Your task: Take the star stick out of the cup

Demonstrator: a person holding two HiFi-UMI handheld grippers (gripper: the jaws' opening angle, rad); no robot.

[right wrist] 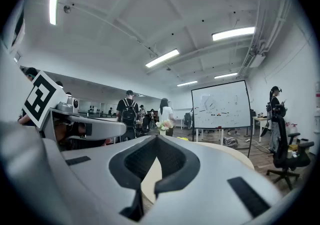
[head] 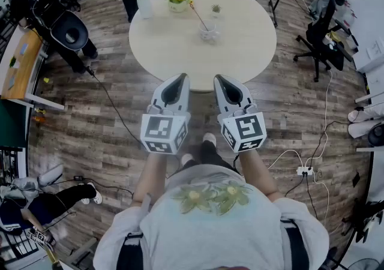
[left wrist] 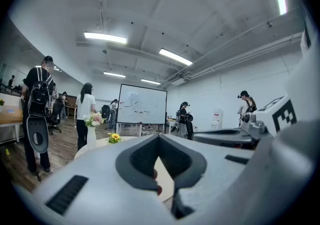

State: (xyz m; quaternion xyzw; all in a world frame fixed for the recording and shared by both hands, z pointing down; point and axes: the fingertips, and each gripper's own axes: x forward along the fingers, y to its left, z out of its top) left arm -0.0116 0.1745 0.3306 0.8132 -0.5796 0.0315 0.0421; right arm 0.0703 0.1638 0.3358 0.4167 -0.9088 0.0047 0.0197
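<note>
Right hand-held gripper [head: 221,78] hangs closed, well short of the star stick [head: 198,15].

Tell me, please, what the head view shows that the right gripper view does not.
Only the head view shows the cup with the star stick leaning in it, and the person's shirt. Only the right gripper view shows the whiteboard and the ceiling lights. Both show the round table, the flower vase, the left gripper and the right gripper.
</note>
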